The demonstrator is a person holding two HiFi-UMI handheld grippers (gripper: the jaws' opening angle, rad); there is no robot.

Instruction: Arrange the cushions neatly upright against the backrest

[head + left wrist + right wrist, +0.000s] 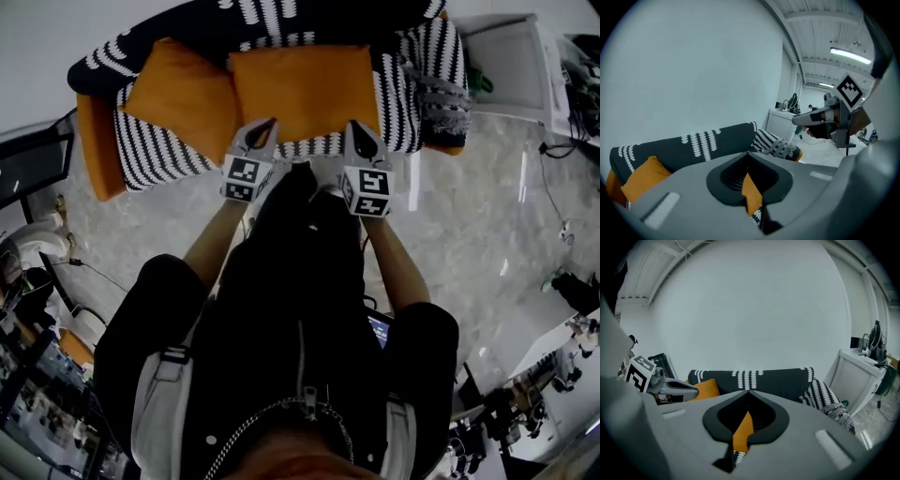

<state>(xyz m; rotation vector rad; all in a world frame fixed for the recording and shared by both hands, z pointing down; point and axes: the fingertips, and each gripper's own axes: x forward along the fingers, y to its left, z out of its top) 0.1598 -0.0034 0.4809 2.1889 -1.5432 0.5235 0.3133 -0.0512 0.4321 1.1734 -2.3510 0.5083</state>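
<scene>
Seen from the head view, a sofa [281,23] with a black-and-white patterned cover bears two orange cushions. One cushion [178,98] leans at the left end and the other [305,89] rests against the backrest in the middle. A grey patterned cushion [441,103] slumps at the right end. My left gripper [272,122] and right gripper [354,127] hover side by side over the seat's front edge, both shut and holding nothing. In the left gripper view the closed jaws [749,154] point at the sofa, with the left cushion [644,178] beyond. The right gripper view [747,392] shows the same.
A white cabinet [511,66] stands right of the sofa. A black frame [33,159] stands at its left end. Cables [553,197] trail over the marble floor at the right. Cluttered benches fill the lower corners.
</scene>
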